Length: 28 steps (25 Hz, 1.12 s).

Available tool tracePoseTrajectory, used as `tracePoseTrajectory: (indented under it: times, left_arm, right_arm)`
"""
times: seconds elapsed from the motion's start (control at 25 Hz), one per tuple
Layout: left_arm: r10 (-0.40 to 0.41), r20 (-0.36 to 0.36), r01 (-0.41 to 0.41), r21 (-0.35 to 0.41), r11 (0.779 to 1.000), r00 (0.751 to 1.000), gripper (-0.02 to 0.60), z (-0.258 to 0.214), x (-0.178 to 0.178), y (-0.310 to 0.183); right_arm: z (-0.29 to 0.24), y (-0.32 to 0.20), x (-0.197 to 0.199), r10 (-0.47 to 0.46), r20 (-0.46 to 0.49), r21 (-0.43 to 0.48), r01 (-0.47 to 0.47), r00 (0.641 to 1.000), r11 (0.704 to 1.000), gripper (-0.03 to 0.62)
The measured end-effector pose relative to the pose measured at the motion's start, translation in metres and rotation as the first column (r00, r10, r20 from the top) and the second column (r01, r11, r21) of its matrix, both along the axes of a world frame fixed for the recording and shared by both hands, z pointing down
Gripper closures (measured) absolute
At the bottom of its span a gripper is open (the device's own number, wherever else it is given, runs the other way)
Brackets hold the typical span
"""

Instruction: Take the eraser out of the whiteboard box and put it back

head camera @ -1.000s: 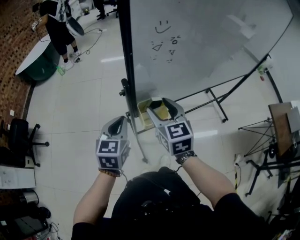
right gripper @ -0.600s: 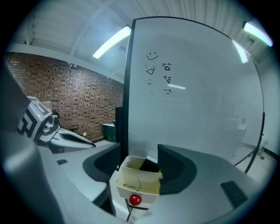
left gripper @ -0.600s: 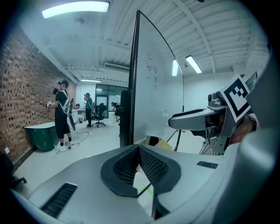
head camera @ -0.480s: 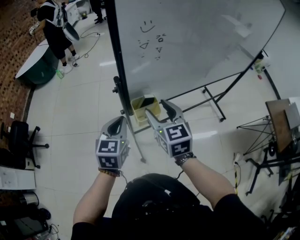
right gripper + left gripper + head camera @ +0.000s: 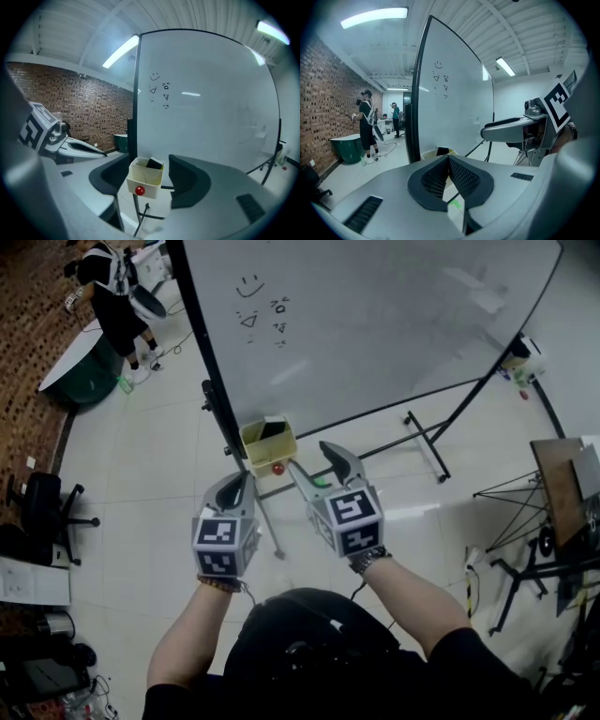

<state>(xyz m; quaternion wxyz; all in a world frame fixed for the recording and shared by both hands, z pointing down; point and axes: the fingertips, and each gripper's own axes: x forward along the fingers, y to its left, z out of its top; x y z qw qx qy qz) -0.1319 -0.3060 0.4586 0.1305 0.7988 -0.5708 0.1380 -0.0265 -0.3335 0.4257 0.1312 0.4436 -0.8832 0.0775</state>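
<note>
Retreat from box: right tool wide, empty, left tool closed, eraser inside, so put-back looks done.

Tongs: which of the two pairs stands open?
The right tongs: jaws stand apart, framing the whiteboard box without touching it. On the left tongs the jaws meet, empty.
</note>
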Motion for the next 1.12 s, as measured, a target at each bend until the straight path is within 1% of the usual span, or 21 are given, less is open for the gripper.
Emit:
tracePoseTrajectory:
  times: [0.32, 0.56, 0.8, 1.12]
  left_arm:
    - [-0.046, 0.024, 0.046, -0.003, 0.999, 0.999, 0.580, -0.003, 0.042, 0.041]
    - [-0.066, 0.045, 0.067, -0.023, 0.997, 0.997, 0.580, -0.004, 0.065, 0.069]
    - [-0.082, 0.053, 0.082, 0.000, 0.997, 0.995, 0.580, -0.010, 0.071, 0.087]
    - [-0.080, 0.046, 0.080, 0.018, 0.997, 0.996, 0.580, -0.015, 0.061, 0.113]
  right_arm:
    - [-0.005, 0.039, 0.039, -0.058, 0.024, 0.004, 0.058, 0.998, 0.998, 0.296]
    - [-0.004, 0.065, 0.058, -0.091, 0.042, -0.003, 0.091, 0.995, 0.996, 0.296]
    - [-0.007, 0.083, 0.063, -0.109, 0.051, 0.005, 0.109, 0.993, 0.994, 0.298]
    - [-0.012, 0.113, 0.050, -0.114, 0.047, 0.015, 0.113, 0.992, 0.993, 0.298]
